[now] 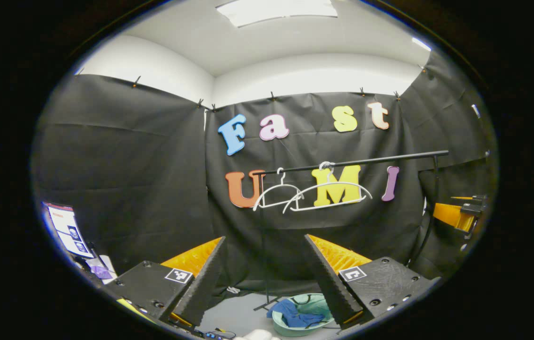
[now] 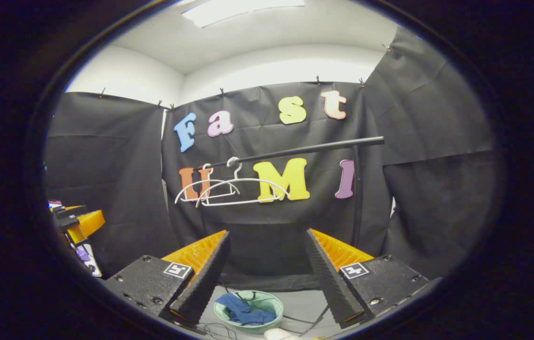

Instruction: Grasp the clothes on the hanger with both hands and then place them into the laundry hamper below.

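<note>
Black-and-orange left gripper (image 1: 264,274), held low in the left gripper view: fingers spread wide, nothing between them; a square black-and-white marker tag sits on each finger block, no legible writing. Between its fingertips, on the grey floor (image 1: 243,316): a pale green round plastic laundry hamper (image 1: 295,326) holding crumpled dark blue clothes (image 1: 295,314), a bunched heap with no clear long axis. Above: a black horizontal clothes rail (image 1: 356,162), running left to right and rising toward the right, carrying two bare white plastic hangers (image 1: 316,191) side by side, hooks up. Far right edge: the black-and-orange right gripper (image 1: 458,212), well apart; in the right gripper view (image 2: 267,271) its fingers stand equally wide, gripping nothing, the hamper (image 2: 248,326) and blue clothes (image 2: 243,311) below them.
</note>
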